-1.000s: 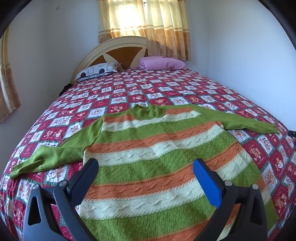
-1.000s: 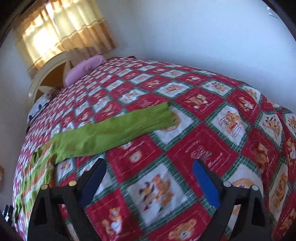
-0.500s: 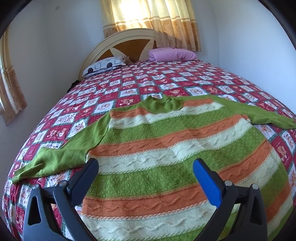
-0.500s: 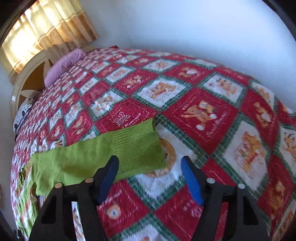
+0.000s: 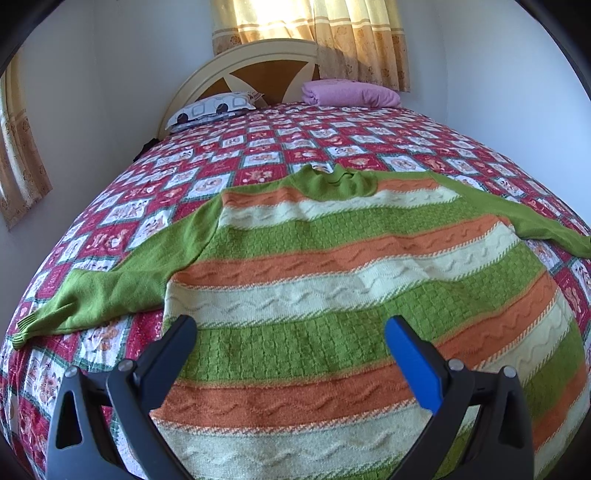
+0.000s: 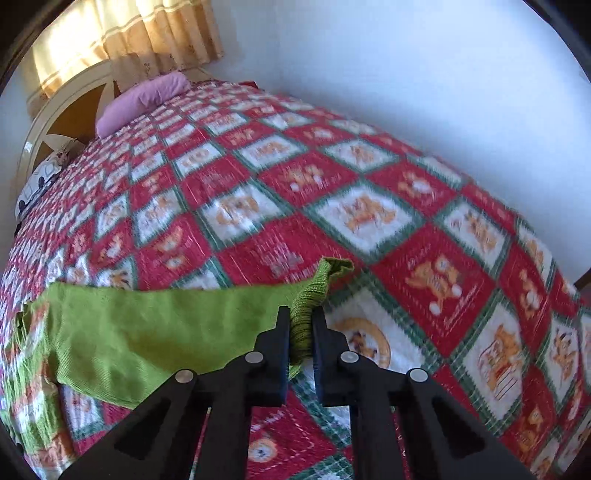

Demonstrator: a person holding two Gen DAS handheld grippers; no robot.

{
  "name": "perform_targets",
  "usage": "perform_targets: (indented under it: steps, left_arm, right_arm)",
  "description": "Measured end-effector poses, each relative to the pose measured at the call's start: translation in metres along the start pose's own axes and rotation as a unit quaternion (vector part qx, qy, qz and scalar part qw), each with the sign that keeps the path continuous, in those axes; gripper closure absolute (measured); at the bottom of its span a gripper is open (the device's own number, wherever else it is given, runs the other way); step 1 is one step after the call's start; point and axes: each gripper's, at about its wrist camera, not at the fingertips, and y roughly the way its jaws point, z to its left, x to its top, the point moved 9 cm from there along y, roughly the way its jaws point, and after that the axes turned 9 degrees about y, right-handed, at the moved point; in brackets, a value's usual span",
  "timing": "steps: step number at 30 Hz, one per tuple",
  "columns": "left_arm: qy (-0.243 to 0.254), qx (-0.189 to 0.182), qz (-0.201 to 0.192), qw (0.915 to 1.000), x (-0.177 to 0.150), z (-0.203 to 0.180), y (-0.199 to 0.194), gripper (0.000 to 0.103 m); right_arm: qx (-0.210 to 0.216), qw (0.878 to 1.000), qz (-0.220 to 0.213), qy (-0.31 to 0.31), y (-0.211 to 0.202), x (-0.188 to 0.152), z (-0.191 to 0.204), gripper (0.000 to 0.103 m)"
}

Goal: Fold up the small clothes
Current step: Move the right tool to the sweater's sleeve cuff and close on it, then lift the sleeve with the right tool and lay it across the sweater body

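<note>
One sweater (image 5: 332, 280) flat on bed (image 5: 258, 147), collar at 12 o'clock. Right gripper (image 6: 301, 325) clamped on sleeve cuff (image 6: 310, 306); left gripper (image 5: 291, 343) jaws apart, hovering over hem. Likely first fold: carry sleeve toward 9 o'clock across body.

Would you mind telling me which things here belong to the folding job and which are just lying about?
Part of the job:
striped sweater
sleeve cuff, pinched in the right gripper
left gripper, open above the sweater's body

Just lying about:
pink pillow
patterned pillow
curtain
headboard
patchwork bedspread, only the work surface
</note>
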Motion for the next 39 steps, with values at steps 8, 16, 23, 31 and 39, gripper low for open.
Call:
perform_targets:
  steps: [8, 16, 23, 31, 39]
  left_arm:
    - [-0.018, -0.012, 0.001, 0.9998, -0.006, 0.007, -0.002, 0.0]
    - [-0.04, -0.019, -0.005, 0.999, -0.009, 0.018, -0.008, 0.0]
    - [-0.047, -0.02, -0.005, 0.9987, -0.013, 0.023, -0.008, 0.0]
    - [-0.053, -0.025, 0.001, 0.9983, -0.021, 0.023, -0.006, 0.0]
    - [-0.061, -0.03, 0.004, 0.9977, -0.028, 0.024, -0.007, 0.0]
  right_arm:
    - [0.013, 0.997, -0.053, -0.049, -0.046, 0.033, 0.054, 0.094]
    - [0.026, 0.99, -0.089, -0.107, -0.078, 0.043, 0.118, 0.094]
    - [0.046, 0.979, -0.116, -0.16, -0.103, 0.042, 0.175, 0.094]
    - [0.075, 0.965, -0.143, -0.208, -0.137, 0.038, 0.231, 0.094]
    - [0.108, 0.944, -0.169, -0.261, -0.173, 0.018, 0.292, 0.094]
